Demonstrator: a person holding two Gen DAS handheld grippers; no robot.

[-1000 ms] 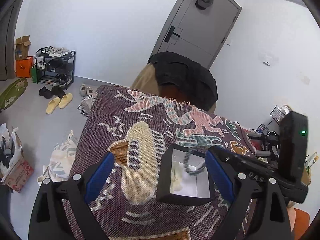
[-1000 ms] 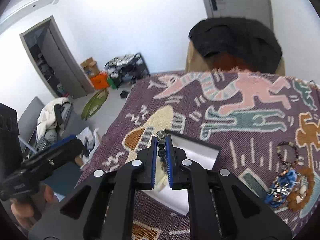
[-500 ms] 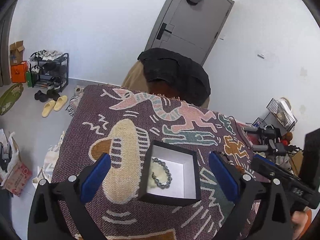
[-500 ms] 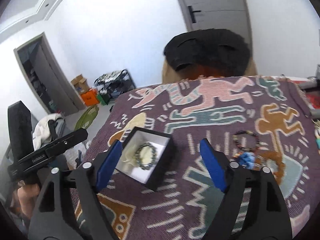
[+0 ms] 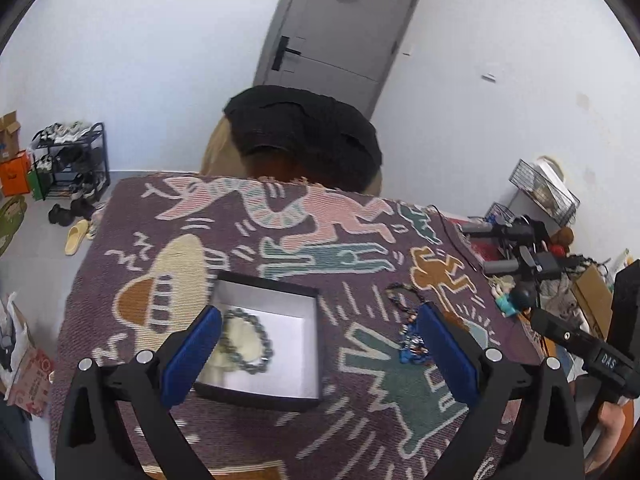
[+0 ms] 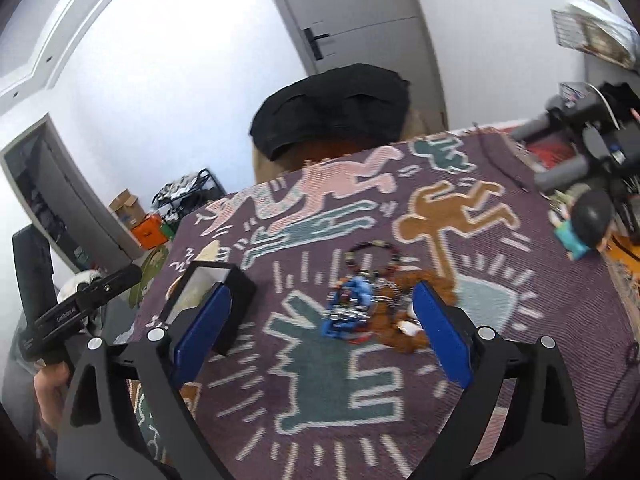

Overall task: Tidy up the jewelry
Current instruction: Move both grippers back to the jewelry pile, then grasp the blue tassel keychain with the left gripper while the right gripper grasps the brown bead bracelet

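Left wrist: one beaded bracelet [image 5: 250, 342] in one black box [image 5: 264, 336]; both grippers' fingers wide apart, empty.

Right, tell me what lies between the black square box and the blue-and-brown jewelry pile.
Only bare patterned tablecloth lies between the black square box and the blue-and-brown jewelry pile; the right wrist view shows it.

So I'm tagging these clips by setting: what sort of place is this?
Most likely a home, near its entrance: a shoe rack with slippers beside it, a grey door, and a patterned woven cloth over the table.
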